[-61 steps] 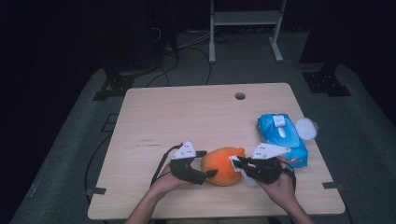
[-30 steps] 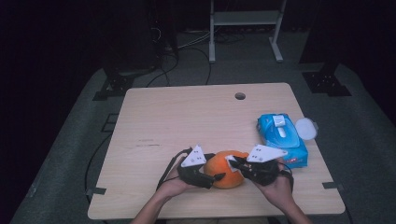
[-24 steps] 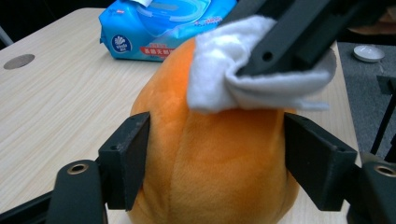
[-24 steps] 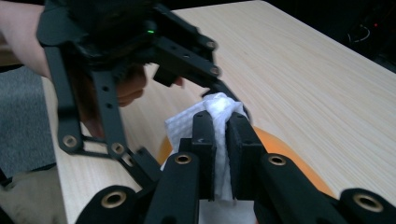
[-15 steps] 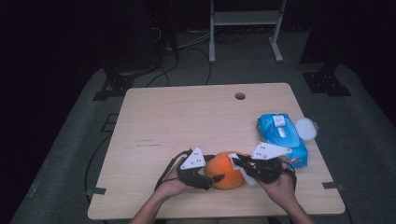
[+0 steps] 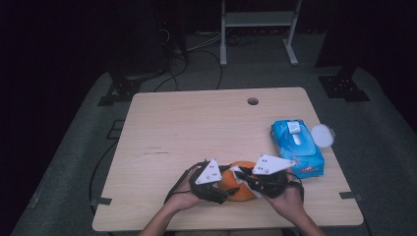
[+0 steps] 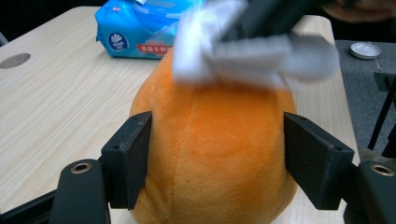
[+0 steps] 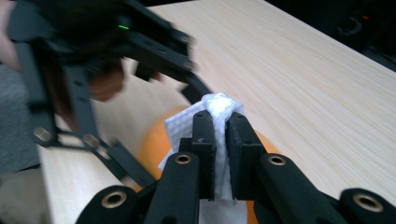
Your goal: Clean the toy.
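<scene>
My left gripper [image 7: 217,158] has its jaws set against both sides of the orange plush toy [image 7: 215,154]; they have just been closing on it. The toy sits on the near edge of the table [image 6: 196,123], between my two hands. My right gripper [image 8: 221,122] is pinched tight on a white wipe [image 8: 217,106], held against the top of the toy. Beyond, the light wooden tabletop carries a blue pack of wipes [image 6: 297,146] near its right edge and has a round cable hole [image 6: 253,101] toward the far side. Grey carpet [image 6: 74,162] lies around the table, cables [image 6: 196,54] run across it, and a metal stand [image 6: 258,29] rises in the dark room behind.
</scene>
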The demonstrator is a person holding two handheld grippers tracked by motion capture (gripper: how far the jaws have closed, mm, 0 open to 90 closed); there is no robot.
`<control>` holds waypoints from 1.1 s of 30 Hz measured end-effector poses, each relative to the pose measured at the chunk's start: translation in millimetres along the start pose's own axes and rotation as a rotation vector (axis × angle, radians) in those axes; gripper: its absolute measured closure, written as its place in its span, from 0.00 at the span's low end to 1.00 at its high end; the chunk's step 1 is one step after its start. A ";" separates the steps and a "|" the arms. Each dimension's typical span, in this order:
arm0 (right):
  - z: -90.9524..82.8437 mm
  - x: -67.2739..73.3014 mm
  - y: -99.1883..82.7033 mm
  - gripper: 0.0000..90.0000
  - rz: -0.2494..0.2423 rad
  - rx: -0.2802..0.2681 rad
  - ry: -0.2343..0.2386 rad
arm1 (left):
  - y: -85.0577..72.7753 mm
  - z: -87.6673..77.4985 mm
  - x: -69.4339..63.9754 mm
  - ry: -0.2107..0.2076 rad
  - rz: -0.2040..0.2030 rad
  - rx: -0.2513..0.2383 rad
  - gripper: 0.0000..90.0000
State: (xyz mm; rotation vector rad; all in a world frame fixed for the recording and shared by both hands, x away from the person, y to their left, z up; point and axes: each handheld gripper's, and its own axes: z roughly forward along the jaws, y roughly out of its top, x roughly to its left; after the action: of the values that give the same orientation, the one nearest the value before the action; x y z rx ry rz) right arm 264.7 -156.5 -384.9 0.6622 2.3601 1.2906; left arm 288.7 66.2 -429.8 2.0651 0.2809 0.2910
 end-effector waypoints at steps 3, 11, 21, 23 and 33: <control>-5.8 -12.1 -7.6 0.91 0.038 0.001 -0.026 | -4.0 -1.4 5.0 -0.012 -0.022 -0.005 0.32; 1.8 -0.2 -6.6 0.90 0.024 -0.026 0.014 | -0.6 -1.1 3.9 -0.020 -0.052 -0.007 0.26; -7.9 -33.8 -25.7 0.91 0.123 -0.015 -0.044 | -17.1 -10.3 23.8 -0.031 -0.142 0.007 0.33; -8.6 -37.0 -28.1 0.90 0.138 -0.016 -0.041 | -15.4 -9.4 23.5 -0.034 -0.144 -0.008 0.29; -2.9 -23.3 -18.8 0.90 0.094 -0.045 -0.031 | -13.5 -9.3 23.9 -0.022 -0.162 -0.015 0.32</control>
State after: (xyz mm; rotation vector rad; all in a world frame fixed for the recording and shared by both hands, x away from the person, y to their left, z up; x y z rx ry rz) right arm 278.1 -180.4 -397.3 0.7817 2.2933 1.3581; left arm 307.3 87.9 -435.0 2.0153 0.4286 0.1715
